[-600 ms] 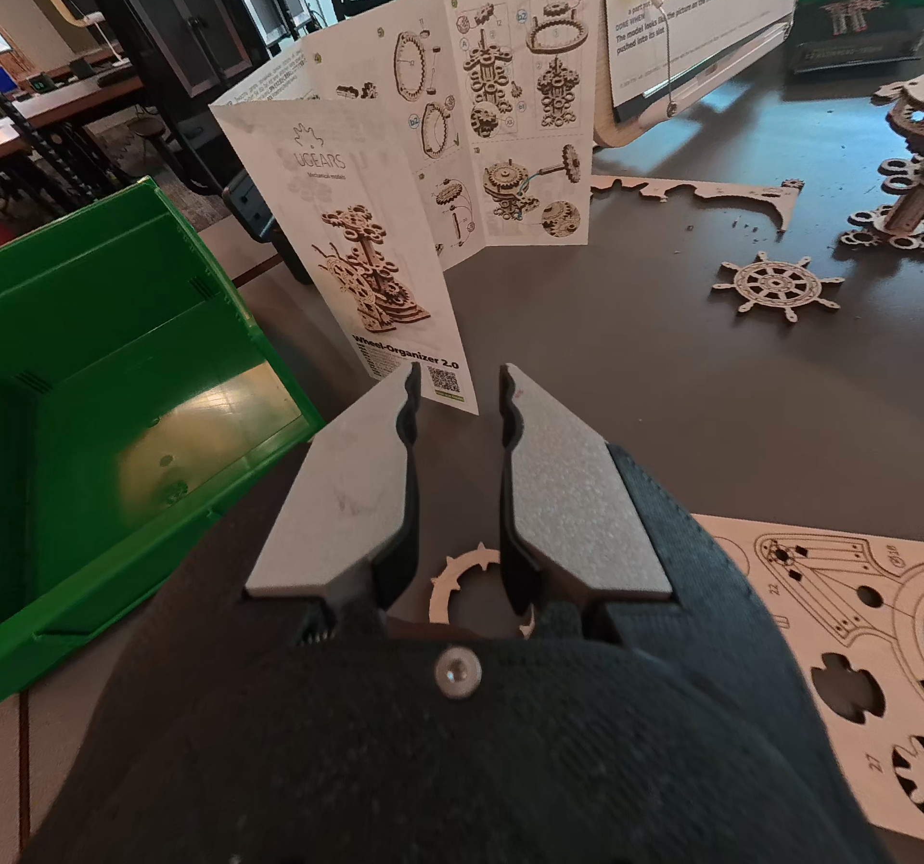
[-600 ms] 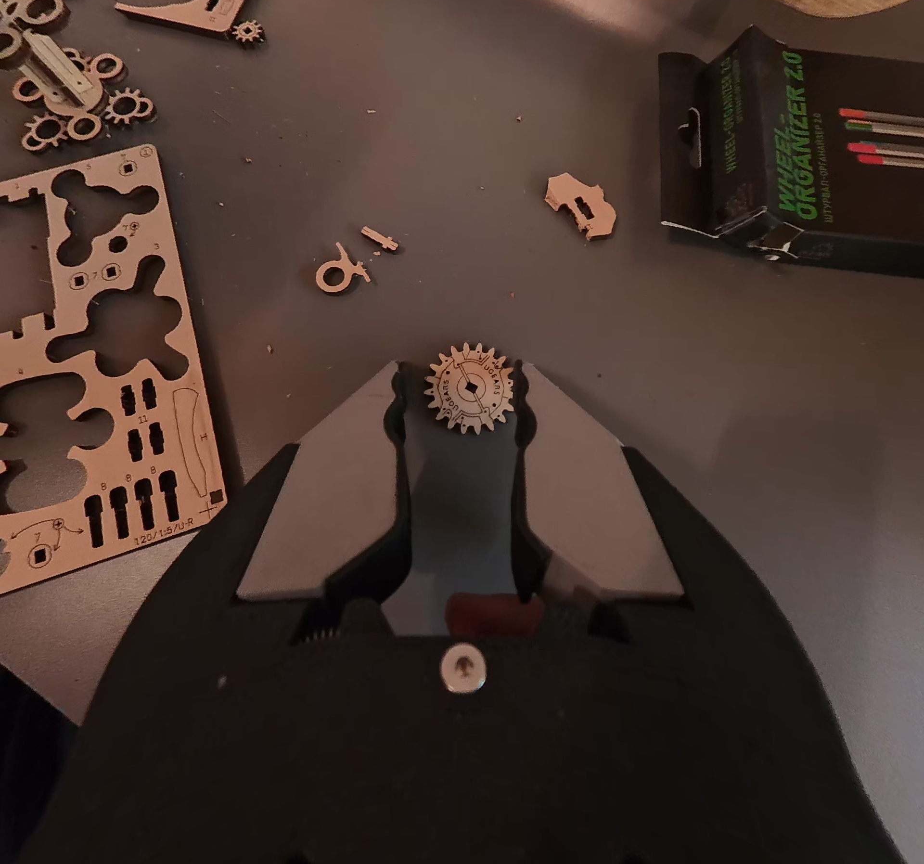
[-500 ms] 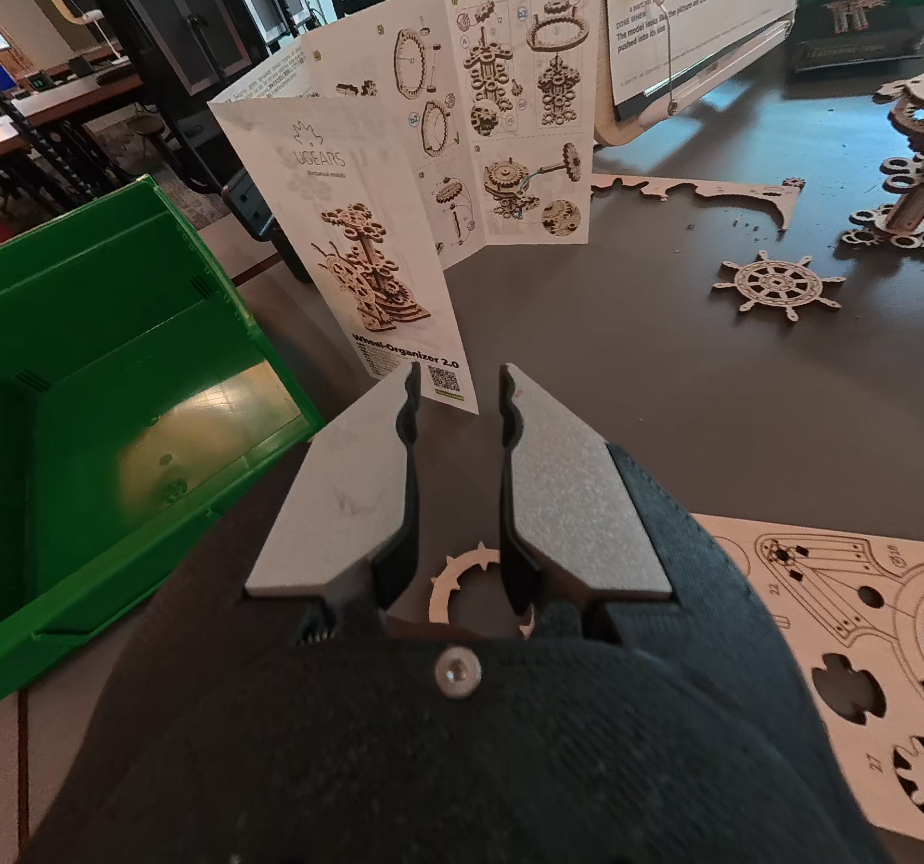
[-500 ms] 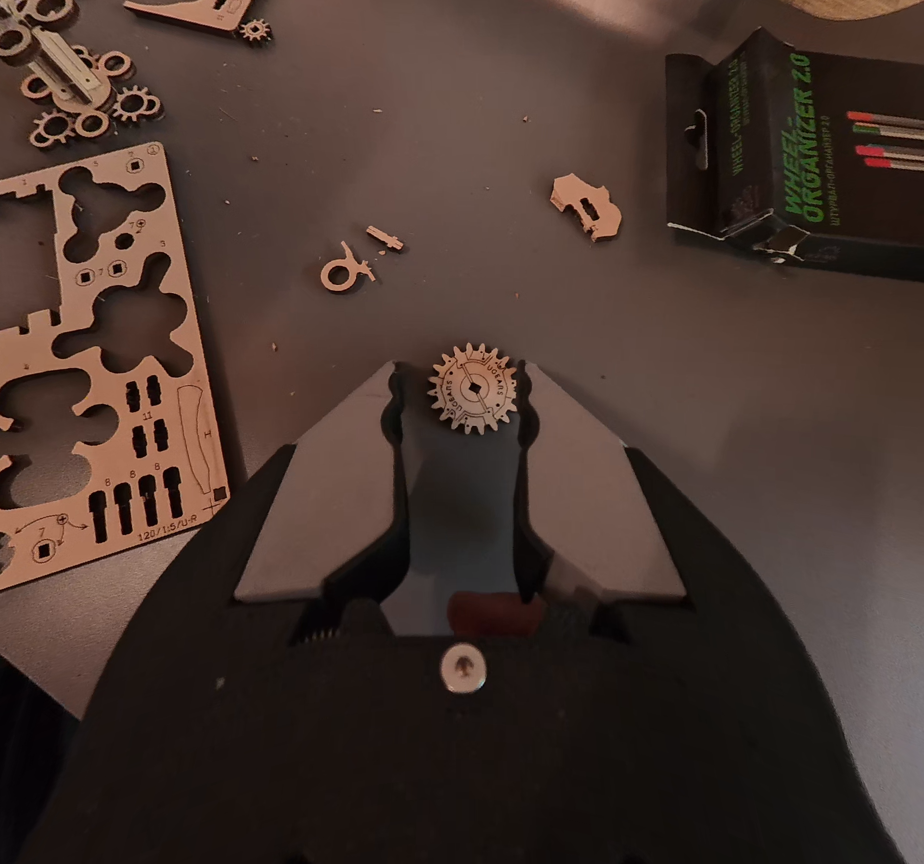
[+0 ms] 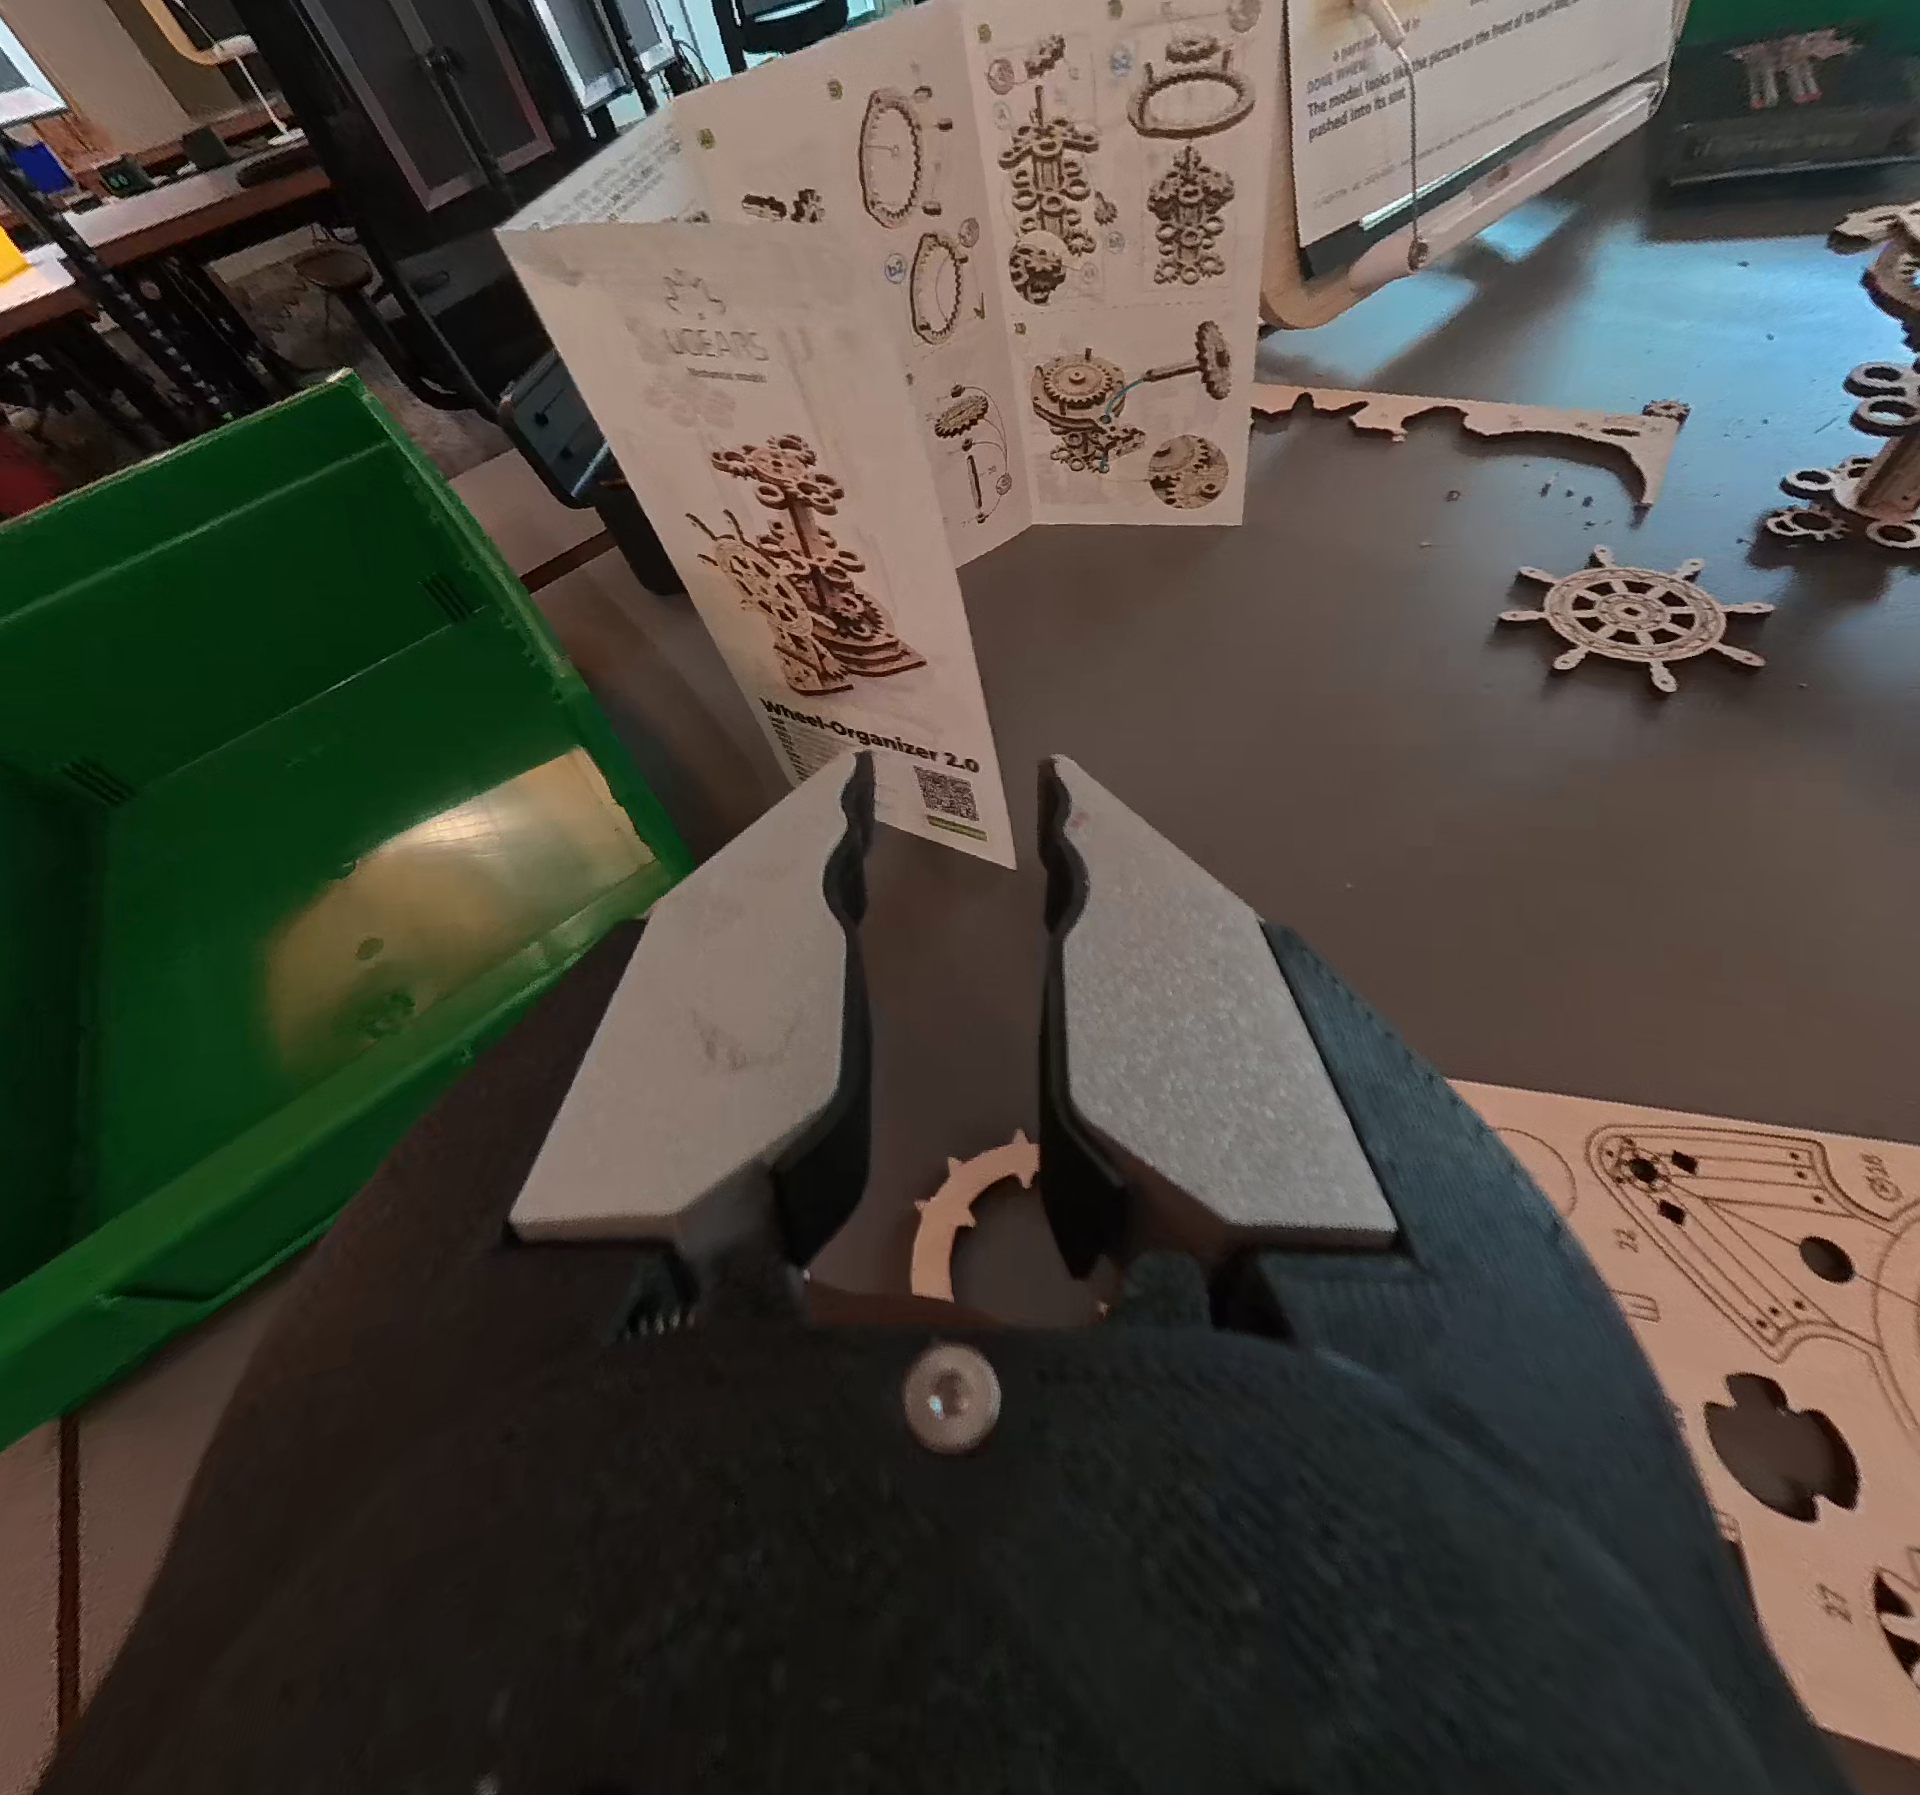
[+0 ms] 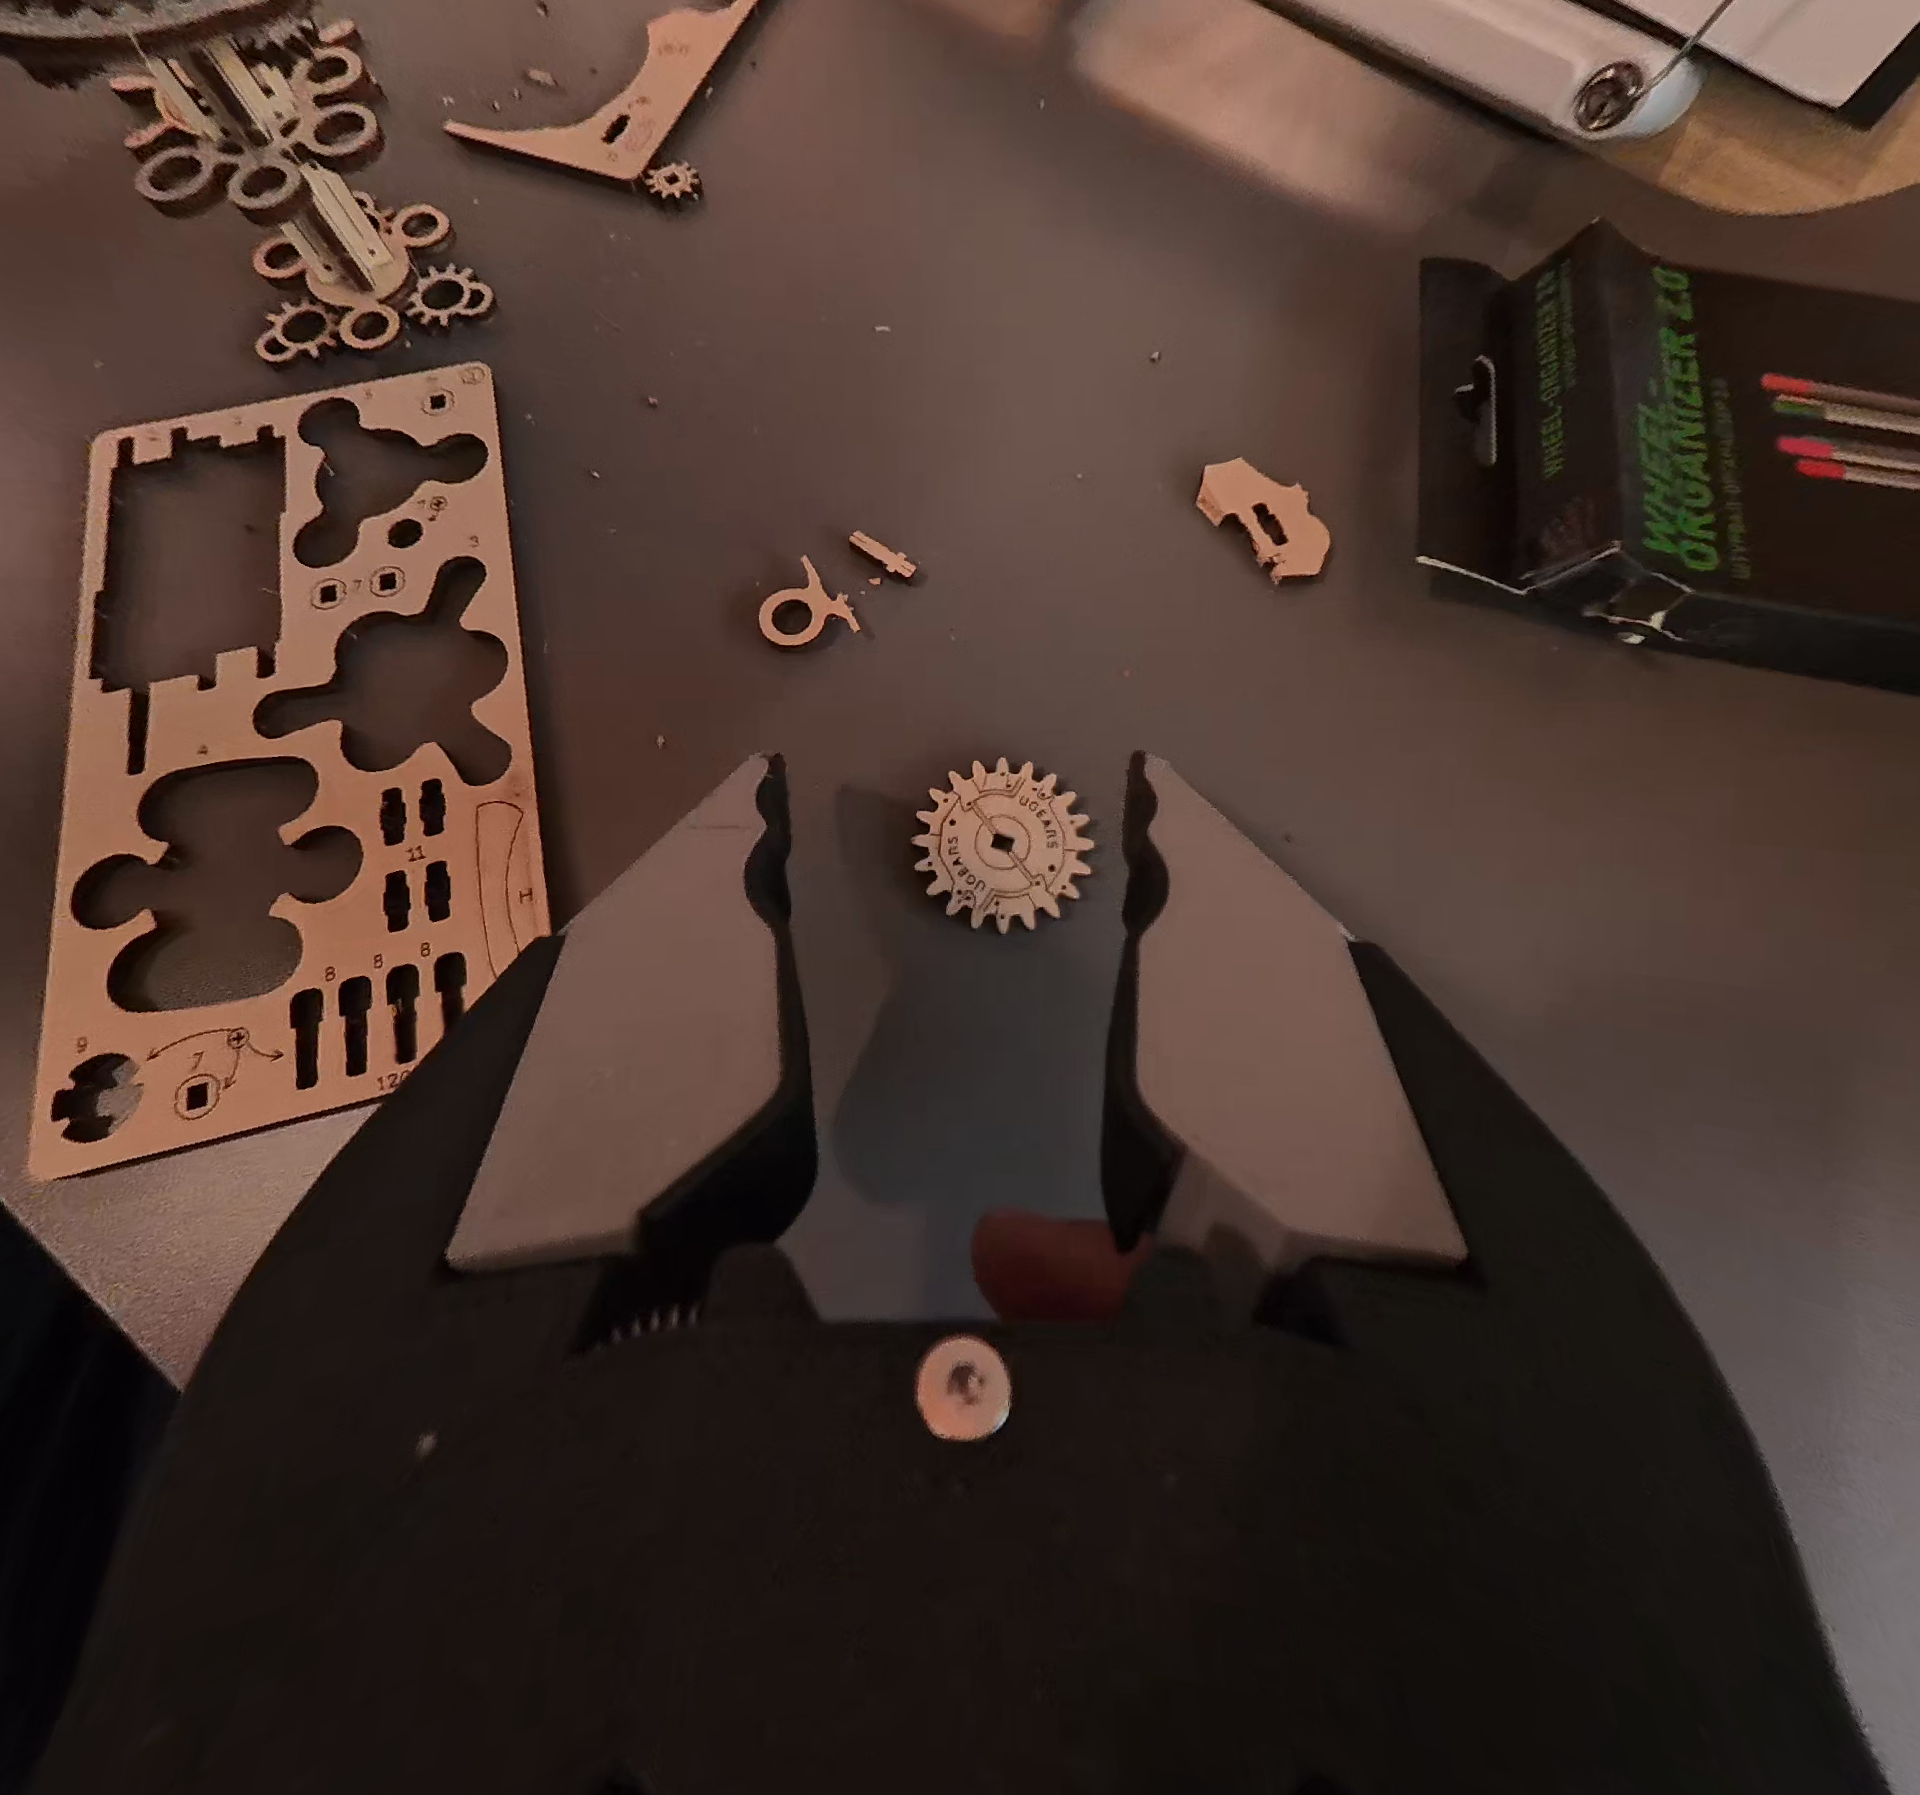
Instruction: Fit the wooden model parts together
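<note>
Straddling a small toothed gear (image 6: 1004,843), the right gripper (image 6: 956,815) hangs over the dark table (image 6: 1351,914) with its fingers wide apart; the gear lies flat between the tips, touching neither, nearer the right finger. By the look of it, the step in hand is picking this gear up; the next move calls for centring and closing squarely on its toothed rim, since so thin a disc could skid or tip.

Left of the fingers lies a punched-out wooden sheet (image 6: 291,769); beyond the tips, a ring piece (image 6: 795,615) and a slotted piece (image 6: 1262,524); to the right, a dark box (image 6: 1683,467).

The left gripper (image 5: 951,810) shows a narrower gap, holding nothing; a toothed ring (image 5: 971,1215) lies on the table under its finger roots.

Writing appears on the gear, the box and the folded leaflet (image 5: 883,395) ahead; none is repeated.
</note>
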`<state>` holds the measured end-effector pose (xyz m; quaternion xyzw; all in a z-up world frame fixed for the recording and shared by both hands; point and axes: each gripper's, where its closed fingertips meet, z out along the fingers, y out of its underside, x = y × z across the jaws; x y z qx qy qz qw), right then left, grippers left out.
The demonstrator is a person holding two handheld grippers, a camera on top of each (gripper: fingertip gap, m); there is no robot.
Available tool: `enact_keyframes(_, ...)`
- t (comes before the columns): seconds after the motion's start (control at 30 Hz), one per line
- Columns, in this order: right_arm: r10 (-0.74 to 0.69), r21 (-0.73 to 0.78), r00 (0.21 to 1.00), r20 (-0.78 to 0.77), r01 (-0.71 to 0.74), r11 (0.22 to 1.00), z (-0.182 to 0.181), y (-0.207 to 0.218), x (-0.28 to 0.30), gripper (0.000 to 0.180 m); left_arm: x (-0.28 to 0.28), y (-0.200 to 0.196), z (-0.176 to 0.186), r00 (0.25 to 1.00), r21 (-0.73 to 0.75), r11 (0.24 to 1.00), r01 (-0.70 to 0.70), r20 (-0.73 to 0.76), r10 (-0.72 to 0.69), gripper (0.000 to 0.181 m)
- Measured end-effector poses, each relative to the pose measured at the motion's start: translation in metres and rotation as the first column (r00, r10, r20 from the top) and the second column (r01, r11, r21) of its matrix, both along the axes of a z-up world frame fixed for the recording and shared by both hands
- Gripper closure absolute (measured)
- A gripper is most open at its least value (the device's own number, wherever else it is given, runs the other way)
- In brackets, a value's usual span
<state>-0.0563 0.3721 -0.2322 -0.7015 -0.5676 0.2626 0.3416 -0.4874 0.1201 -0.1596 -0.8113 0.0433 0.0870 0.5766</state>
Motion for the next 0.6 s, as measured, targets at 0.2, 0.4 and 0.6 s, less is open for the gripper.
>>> enact_keyframes(0.2, -0.058, -0.008, 0.992, -0.113, 0.058, 0.998, 0.02, 0.01, 0.019, 0.11, -0.001, 0.0, 0.006, 1.0, 0.033, 0.999, 0.001, -0.015, 0.0, 0.152)
enact_keyframes(0.4, -0.116, 0.017, 0.97, -0.214, 0.122, 0.992, 0.037, 0.026, 0.052, 0.104, -0.013, 0.004, 0.0, 0.998, 0.038, 0.998, -0.047, 0.032, 0.046, 0.149)
enact_keyframes(0.6, -0.13, 0.041, 0.941, -0.313, 0.15, 0.988, 0.052, 0.047, 0.069, 0.099, 0.001, -0.014, 0.016, 0.993, 0.068, 0.992, -0.108, 0.052, 0.104, 0.148)
